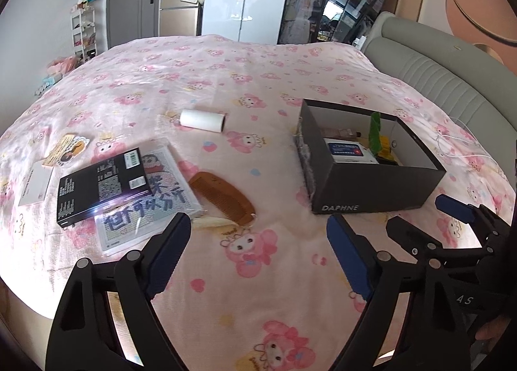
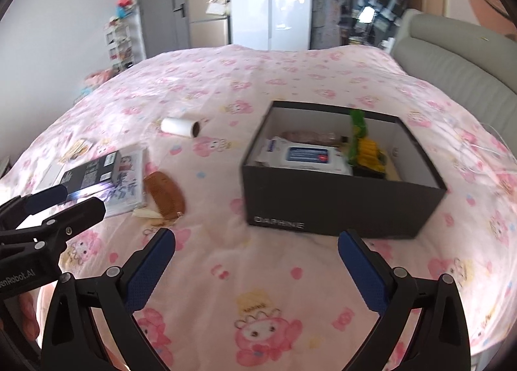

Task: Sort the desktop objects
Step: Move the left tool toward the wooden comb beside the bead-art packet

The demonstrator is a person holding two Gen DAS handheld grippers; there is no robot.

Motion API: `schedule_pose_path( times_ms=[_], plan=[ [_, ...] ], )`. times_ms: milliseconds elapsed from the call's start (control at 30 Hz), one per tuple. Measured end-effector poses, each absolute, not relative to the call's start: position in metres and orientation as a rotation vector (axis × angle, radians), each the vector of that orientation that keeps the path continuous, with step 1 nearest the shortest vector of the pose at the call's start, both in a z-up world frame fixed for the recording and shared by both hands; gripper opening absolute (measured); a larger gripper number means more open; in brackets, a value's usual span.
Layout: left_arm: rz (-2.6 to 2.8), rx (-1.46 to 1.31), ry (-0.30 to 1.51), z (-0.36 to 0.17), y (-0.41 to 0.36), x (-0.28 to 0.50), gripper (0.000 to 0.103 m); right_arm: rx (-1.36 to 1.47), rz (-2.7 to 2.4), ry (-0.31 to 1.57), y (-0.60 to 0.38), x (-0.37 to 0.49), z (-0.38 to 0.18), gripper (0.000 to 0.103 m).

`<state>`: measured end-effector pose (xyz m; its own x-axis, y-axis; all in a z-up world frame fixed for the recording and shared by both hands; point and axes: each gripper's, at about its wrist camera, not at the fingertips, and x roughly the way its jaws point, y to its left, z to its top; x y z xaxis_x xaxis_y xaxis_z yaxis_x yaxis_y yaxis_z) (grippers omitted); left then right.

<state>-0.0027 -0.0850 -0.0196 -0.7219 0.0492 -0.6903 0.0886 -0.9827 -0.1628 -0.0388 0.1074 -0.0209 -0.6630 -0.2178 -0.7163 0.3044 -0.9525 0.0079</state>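
Claws: left claw and right claw both gape wide over the pink bedspread and grip nothing; each shows at the edge of the other's view, side by side.
Comb: brown comb lies flat just ahead of the left claw, its handle end touching a pale tassel and its side just beside the puzzle pack. My judgement is that this is the nearest loose thing and the likely next pick.
Grip advice: flat comb on soft bedding wants a low approach, fingers across its narrow width, pressing a little into the cover so one finger slides under the edge.
Stack: black booklet rests on the puzzle pack, with a white card and a sticker near it on the left.
Box: dark box stands to the right, open-topped, already holding a wipes pack, a green-and-yellow toy and a brownish bottle. Free room seems to remain along its near wall.
Roll: white roll lies on its side farther back, well apart from the rest; it may roll if nudged.
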Motion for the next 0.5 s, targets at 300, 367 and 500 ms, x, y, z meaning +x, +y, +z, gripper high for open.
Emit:
schedule_pose_path(
  times_ms=[300,367,500],
  plan=[
    [-2.783,1.167,0.377,-0.039,-0.134,0.005,0.082,1.125,-2.457,0.241,0.046,-0.055,-0.038,0.069],
    [-2.749,1.174,0.398,-0.047,-0.147,0.007,0.080,1.132,-2.440,0.260,0.032,-0.057,-0.044,0.069],
    [-2.677,1.198,0.440,-0.061,-0.170,0.008,0.073,1.161,-2.378,0.297,0.003,-0.062,-0.058,0.069]
  ],
)
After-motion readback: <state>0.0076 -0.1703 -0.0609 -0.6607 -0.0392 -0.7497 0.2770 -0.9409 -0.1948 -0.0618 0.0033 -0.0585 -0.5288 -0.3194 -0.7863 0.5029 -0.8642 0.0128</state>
